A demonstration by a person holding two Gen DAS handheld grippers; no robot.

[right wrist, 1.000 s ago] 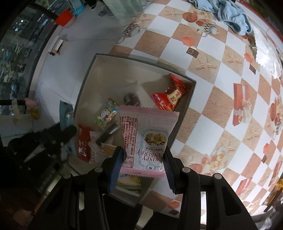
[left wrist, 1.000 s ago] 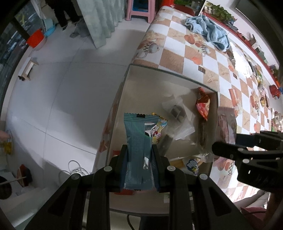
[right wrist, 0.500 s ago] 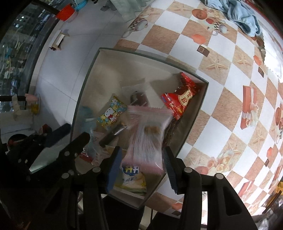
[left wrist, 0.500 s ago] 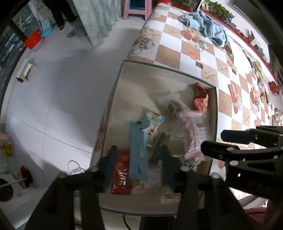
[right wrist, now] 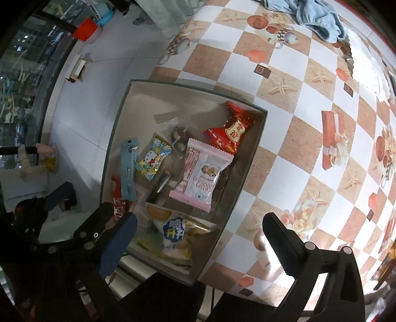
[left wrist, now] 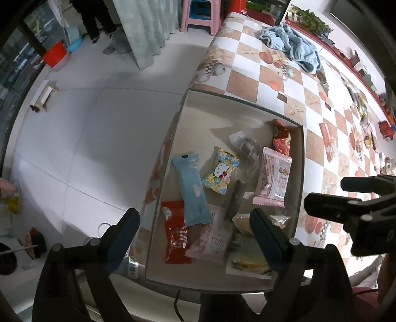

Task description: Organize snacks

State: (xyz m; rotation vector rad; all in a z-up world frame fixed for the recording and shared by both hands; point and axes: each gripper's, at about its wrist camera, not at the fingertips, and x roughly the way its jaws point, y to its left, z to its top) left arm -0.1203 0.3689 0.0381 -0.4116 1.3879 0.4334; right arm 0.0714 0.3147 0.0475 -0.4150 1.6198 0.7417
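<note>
Upper right: crumpled blue towel [left wrist: 294, 45] on checkered tablecloth [left wrist: 250, 74]. Top centre: pink stool [left wrist: 201, 14] beside pale curtain [left wrist: 148, 27]. Upper left: red bucket [left wrist: 55, 54] and small wooden stand [left wrist: 44, 96] on white tiled floor [left wrist: 94, 138].

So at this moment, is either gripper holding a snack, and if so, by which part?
Nothing is held. The left gripper and right gripper are both opening with nothing between their jaws; the blue packet and pink packet lie in the box.
</note>
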